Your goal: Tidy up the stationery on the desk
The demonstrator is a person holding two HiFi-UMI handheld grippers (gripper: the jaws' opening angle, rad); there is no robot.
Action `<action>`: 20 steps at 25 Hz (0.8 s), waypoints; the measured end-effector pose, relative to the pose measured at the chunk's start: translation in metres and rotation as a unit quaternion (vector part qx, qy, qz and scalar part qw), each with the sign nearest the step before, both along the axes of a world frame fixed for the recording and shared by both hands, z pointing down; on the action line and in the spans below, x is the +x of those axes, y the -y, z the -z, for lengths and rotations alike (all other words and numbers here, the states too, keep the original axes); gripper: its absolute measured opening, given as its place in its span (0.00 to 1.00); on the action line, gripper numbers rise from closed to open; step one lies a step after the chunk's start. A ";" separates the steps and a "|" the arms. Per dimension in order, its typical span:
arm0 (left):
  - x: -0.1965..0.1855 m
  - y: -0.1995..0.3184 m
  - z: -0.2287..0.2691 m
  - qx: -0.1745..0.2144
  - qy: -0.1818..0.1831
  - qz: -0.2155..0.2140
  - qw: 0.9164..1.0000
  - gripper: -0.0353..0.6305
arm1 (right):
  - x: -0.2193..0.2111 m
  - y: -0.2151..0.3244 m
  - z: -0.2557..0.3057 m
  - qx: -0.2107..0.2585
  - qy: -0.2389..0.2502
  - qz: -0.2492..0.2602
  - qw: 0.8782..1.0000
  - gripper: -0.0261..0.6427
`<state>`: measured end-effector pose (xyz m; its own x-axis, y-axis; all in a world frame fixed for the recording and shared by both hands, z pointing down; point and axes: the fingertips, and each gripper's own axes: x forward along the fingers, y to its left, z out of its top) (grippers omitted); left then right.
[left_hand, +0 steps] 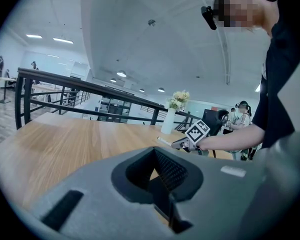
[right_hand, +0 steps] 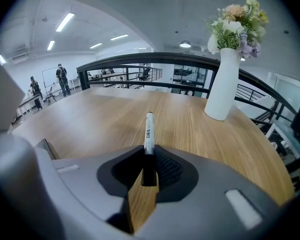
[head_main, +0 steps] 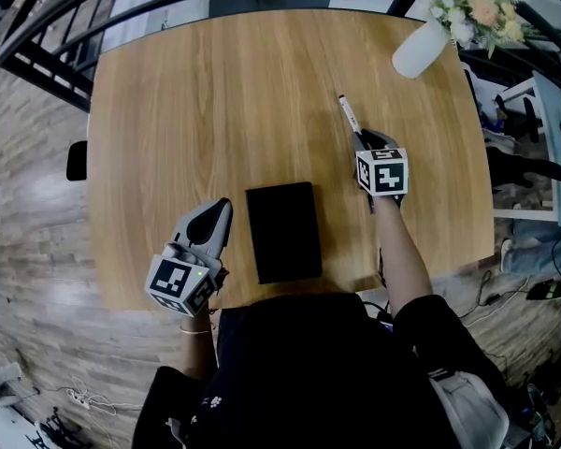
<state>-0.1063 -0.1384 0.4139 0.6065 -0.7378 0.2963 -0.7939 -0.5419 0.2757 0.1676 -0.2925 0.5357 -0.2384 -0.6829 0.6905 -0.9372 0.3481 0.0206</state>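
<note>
A white marker with a black cap [head_main: 348, 115] is clamped in my right gripper [head_main: 362, 141] over the right half of the wooden desk [head_main: 187, 110]. Its white barrel sticks out ahead of the jaws, toward the desk's far side. In the right gripper view the marker [right_hand: 149, 129] has its black end held between the pads, with my right gripper [right_hand: 149, 173] shut on it. A flat black case [head_main: 282, 232] lies near the front edge. My left gripper [head_main: 221, 213] hovers just left of the case, jaws together and empty. The left gripper view shows the left gripper [left_hand: 159, 178] and the right gripper [left_hand: 186, 143] beyond.
A white vase of flowers [head_main: 421, 49] stands at the desk's far right corner; the vase [right_hand: 223, 84] rises ahead and right of the marker. A dark railing [right_hand: 140, 59] runs behind the desk. Chairs and cables lie on the floor at right.
</note>
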 end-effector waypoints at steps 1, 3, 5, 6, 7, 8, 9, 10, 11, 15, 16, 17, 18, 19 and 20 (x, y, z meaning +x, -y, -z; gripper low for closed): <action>0.001 -0.003 0.000 0.001 0.000 -0.001 1.000 0.05 | 0.000 -0.005 0.002 0.002 0.003 -0.001 1.000 0.15; 0.004 -0.007 0.001 0.001 0.001 -0.005 1.000 0.05 | 0.000 -0.016 0.006 0.007 0.009 -0.004 1.000 0.15; 0.006 -0.011 0.002 0.002 0.003 -0.009 1.000 0.05 | 0.001 -0.026 0.011 0.010 0.015 -0.008 1.000 0.15; 0.007 -0.014 0.002 0.003 0.003 -0.011 1.000 0.05 | 0.001 -0.032 0.012 0.011 0.020 -0.009 1.000 0.15; 0.008 -0.016 0.003 0.006 0.004 -0.013 1.000 0.04 | 0.001 -0.038 0.014 0.012 0.027 -0.010 1.000 0.16; 0.009 -0.018 0.005 0.010 0.005 -0.016 1.000 0.05 | 0.000 -0.045 0.016 0.013 0.033 -0.012 0.999 0.15; 0.011 -0.021 0.006 0.014 0.006 -0.019 1.000 0.05 | -0.001 -0.051 0.017 0.015 0.039 -0.014 0.999 0.16; 0.012 -0.023 0.006 0.016 0.008 -0.023 1.000 0.05 | -0.001 -0.056 0.019 0.016 0.044 -0.016 0.999 0.16; 0.015 -0.025 0.006 0.016 0.011 -0.027 0.999 0.05 | 0.000 -0.062 0.020 0.017 0.047 -0.017 0.999 0.16; 0.029 -0.033 0.000 0.007 0.017 -0.043 0.999 0.05 | 0.006 -0.080 0.025 0.019 0.061 -0.019 0.998 0.16; 0.031 -0.034 0.001 0.008 0.017 -0.046 0.999 0.05 | 0.006 -0.086 0.024 0.019 0.064 -0.019 0.998 0.16; 0.034 -0.035 0.001 0.010 0.017 -0.049 0.999 0.05 | 0.006 -0.091 0.024 0.017 0.067 -0.020 0.997 0.16; 0.035 -0.036 0.001 0.012 0.017 -0.052 0.998 0.05 | 0.005 -0.098 0.023 0.016 0.070 -0.020 0.997 0.16; 0.037 -0.037 0.001 0.014 0.017 -0.054 0.998 0.05 | 0.003 -0.105 0.023 0.016 0.073 -0.021 0.997 0.15; 0.039 -0.038 0.000 0.015 0.017 -0.056 0.998 0.05 | 0.002 -0.111 0.023 0.015 0.076 -0.021 0.997 0.16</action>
<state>-0.0669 -0.1002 0.4135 0.6758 -0.6749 0.2964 -0.7364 -0.6356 0.2318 0.1695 -0.1812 0.5131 -0.3104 -0.7141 0.6274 -0.9437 0.3108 -0.1132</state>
